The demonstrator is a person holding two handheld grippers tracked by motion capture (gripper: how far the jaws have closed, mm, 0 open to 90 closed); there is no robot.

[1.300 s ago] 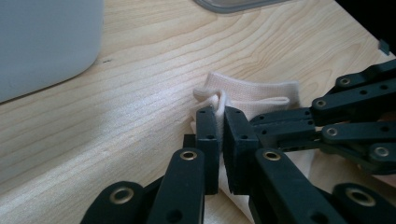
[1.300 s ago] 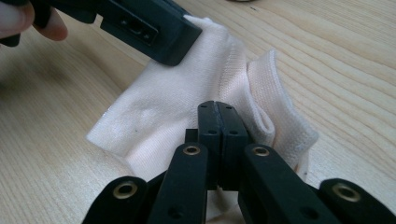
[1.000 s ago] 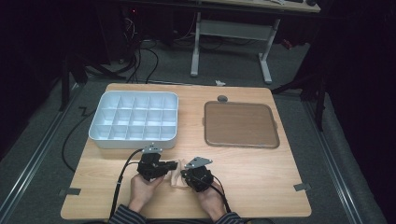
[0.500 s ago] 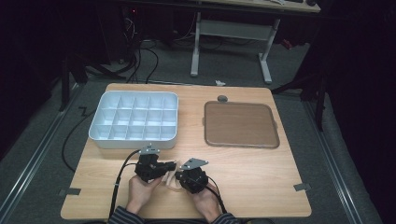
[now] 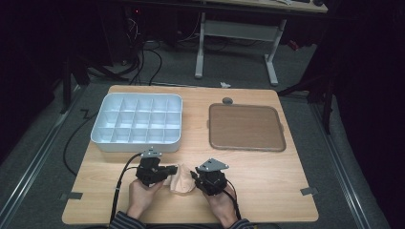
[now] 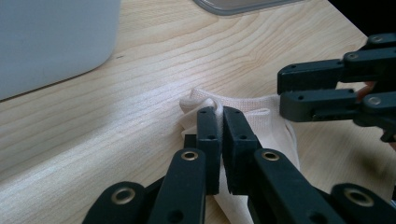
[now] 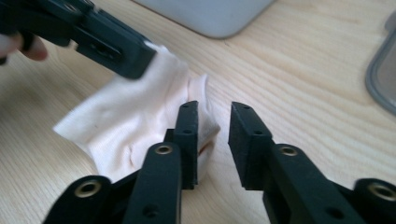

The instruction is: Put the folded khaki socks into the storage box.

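Left hand-held gripper [image 6: 219,114] pinches the small cream knitted cloth [image 5: 180,179] on the wooden counter [image 5: 267,176] while right hand-held gripper [image 7: 212,116], just been opening, stands empty beside it; next needs a fresh regrasp for folding.

A white compartment tray [image 5: 137,122] is being carried by the wooden bench [image 5: 267,181] at its far left. A brown flat tray [image 5: 246,127] is being carried well apart to its right.

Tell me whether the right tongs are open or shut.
Open. The right tongs show a clear gap over bare table, having just been opening; the cream cloth lies beside them, pinched by the left tongs.
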